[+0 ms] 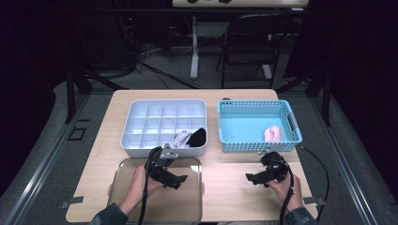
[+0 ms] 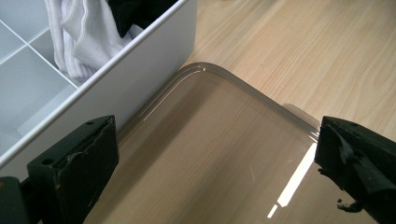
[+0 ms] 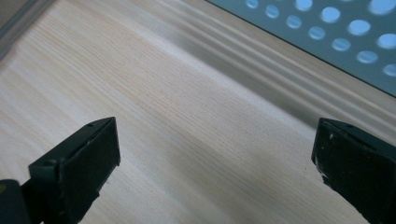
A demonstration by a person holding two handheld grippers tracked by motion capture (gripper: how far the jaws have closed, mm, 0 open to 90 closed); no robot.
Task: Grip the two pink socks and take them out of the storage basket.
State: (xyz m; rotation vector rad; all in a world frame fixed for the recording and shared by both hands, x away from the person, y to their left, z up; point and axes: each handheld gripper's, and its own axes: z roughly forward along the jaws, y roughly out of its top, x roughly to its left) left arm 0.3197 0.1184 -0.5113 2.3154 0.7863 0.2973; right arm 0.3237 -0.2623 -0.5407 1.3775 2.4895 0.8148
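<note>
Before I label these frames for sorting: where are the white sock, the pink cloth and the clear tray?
white sock (image 2: 77, 35), left gripper view, its ribbed folds
pink cloth (image 1: 274, 133), high view, its middle
clear tray (image 2: 219, 74), left gripper view, its rounded corner rim

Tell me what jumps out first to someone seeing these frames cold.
Two bins side by side at the table's far half: a white divided organizer with white socks and a black sock in its near-right cells, and a blue perforated basket holding one pink item. In front, the left gripper hovers open over a clear tray; the right gripper is open above bare wood.
</note>
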